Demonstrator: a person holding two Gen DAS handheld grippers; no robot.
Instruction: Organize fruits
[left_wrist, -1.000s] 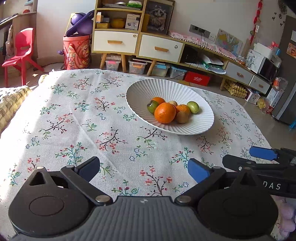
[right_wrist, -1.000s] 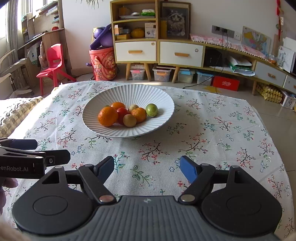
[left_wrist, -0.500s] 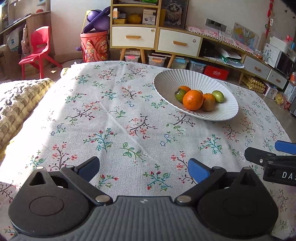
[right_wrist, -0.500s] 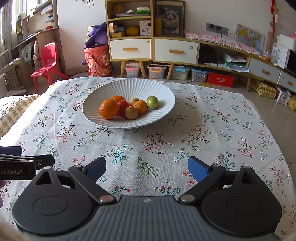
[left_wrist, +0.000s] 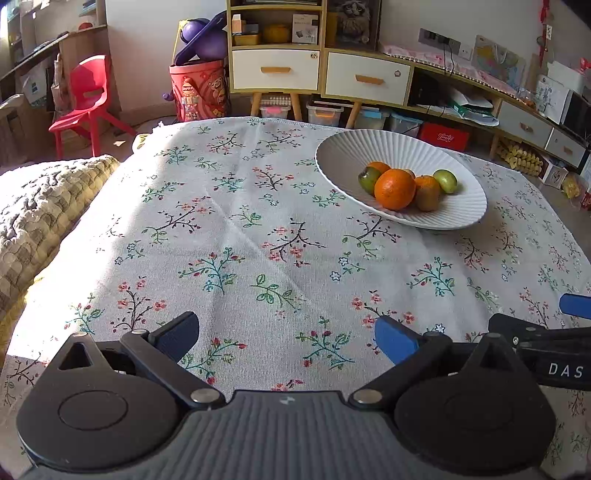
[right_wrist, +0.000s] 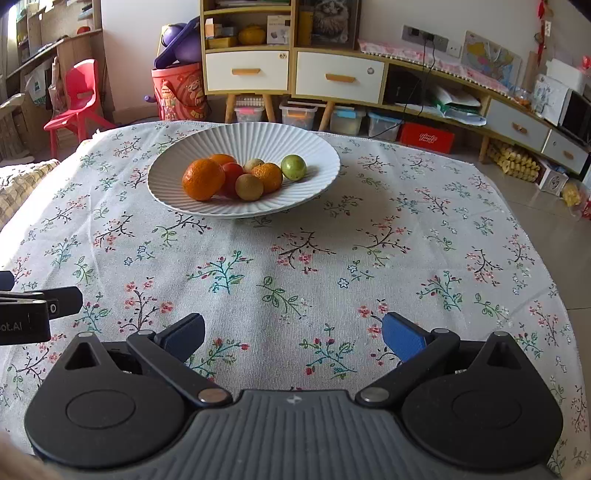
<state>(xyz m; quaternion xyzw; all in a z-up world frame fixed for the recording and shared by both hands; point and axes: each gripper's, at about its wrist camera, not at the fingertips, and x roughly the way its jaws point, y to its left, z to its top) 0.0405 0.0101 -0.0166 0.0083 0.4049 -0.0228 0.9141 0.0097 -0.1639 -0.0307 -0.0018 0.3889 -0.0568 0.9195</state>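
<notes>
Right gripper (right_wrist: 293, 334) jaws just opening, now wide, empty; left gripper (left_wrist: 286, 338) jaws wide, empty, above tablecloth (left_wrist: 258, 221).

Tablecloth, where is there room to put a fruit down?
The flowered tablecloth is bare between the white bowl and both open grippers, the left gripper and the right gripper, and to the bowl's right. The bowl's middle is crowded with fruit.

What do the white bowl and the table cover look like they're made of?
Bowl: probably glazed ceramic, perhaps plastic; rigid, matte white, fine radial ribs. Table cover: woven fabric, likely cotton or linen; visible weave, fold creases, printed flowers.
</notes>
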